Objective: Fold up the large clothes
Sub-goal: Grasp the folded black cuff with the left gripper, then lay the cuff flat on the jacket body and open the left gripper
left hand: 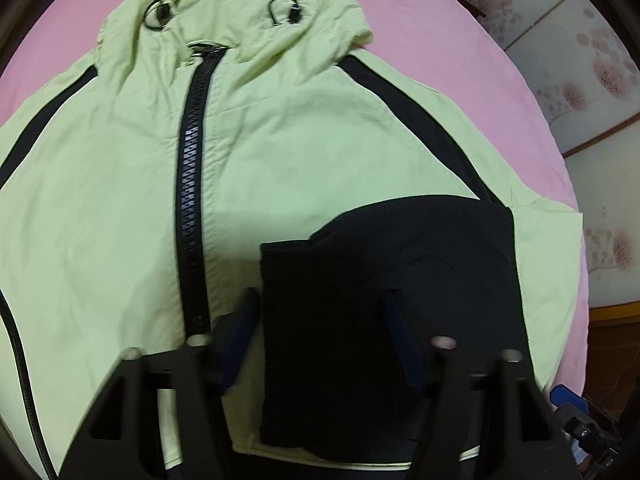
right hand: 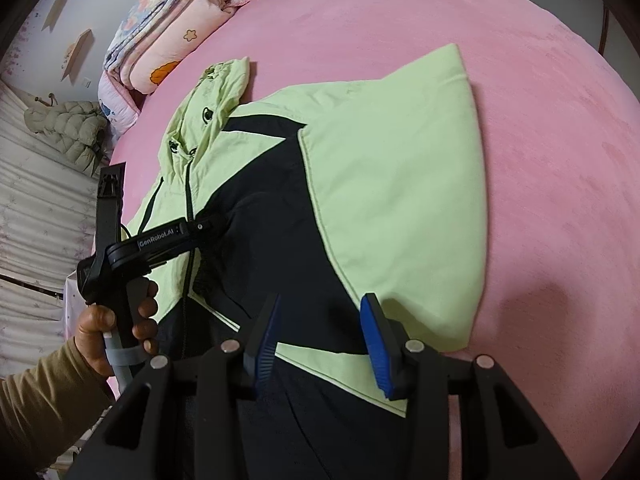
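Note:
A lime-green hooded jacket with black panels lies front up on the pink bed, its black zipper closed. One black sleeve is folded across the chest, with its cuff flat on the green cloth. My left gripper hangs just over that cuff, jaws apart, and the pads do not press on it. In the right wrist view the jacket spreads ahead. My right gripper stands open over the hem where black meets green. The left gripper, held by a hand, points down at the sleeve.
Folded floral quilts lie at the head of the bed, and a padded beige jacket lies beyond its edge. Flower-patterned sliding panels stand along the bed's other side. Bare pink cover surrounds the jacket.

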`<state>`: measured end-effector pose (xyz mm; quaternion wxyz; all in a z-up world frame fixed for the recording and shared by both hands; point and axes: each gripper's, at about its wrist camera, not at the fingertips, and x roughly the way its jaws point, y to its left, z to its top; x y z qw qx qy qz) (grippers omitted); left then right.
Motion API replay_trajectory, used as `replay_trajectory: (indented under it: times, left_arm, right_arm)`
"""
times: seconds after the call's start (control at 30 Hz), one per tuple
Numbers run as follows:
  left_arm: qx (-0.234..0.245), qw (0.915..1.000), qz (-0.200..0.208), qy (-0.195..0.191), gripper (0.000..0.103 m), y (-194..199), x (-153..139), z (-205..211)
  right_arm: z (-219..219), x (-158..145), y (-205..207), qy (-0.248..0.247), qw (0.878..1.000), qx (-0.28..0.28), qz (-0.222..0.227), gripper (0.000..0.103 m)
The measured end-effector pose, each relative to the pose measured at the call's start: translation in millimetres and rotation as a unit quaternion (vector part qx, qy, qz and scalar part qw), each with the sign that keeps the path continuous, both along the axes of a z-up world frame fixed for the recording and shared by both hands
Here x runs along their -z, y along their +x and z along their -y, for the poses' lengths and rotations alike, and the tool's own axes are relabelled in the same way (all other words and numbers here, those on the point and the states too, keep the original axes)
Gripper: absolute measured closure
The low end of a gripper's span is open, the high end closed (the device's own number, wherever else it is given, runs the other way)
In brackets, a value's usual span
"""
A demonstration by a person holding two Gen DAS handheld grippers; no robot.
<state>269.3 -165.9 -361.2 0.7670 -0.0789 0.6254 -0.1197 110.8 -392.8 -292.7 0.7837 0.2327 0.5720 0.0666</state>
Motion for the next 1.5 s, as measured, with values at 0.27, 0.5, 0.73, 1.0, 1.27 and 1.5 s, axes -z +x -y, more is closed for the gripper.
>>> replay_trajectory:
  times: [0.27,0.5,0.73,1.0,1.27,1.5]
  left_arm:
    - [0.019,0.9976,0.041,0.053,0.081,4,-40,33]
    - [-0.020,0.9891,0.143,0.029,0.081,21,-133,8]
    - [-0.101,0.9760,0.176,0.080,0.081,25,-155,-75]
    - [-0.148,0.9785,0.076,0.123,0.081,3,-81,-127]
    - [-0.148,0.9796,0.049,0.127,0.080,-10,-52,-139]
    - [-0.143,0.9851,0.026,0.093,0.052,-2,-39,-143]
  right_arm:
    - [16,-1,-8,-0.021,1.000,0.015,-0.007,0.062]
    - [27,-12,-18,-0.080,0.997,0.004,0.001,0.062]
    - [15,-7,-7,-0.101,0.995,-0.008,0.007,0.062]
    - [-20,17,19,-0.150,0.988,-0.049,-0.001,0.062]
    - [-25,33,32,-0.191,0.980,-0.056,-0.028,0.062]
    - [-20,11,40,-0.151,0.988,-0.031,-0.012,0.062]
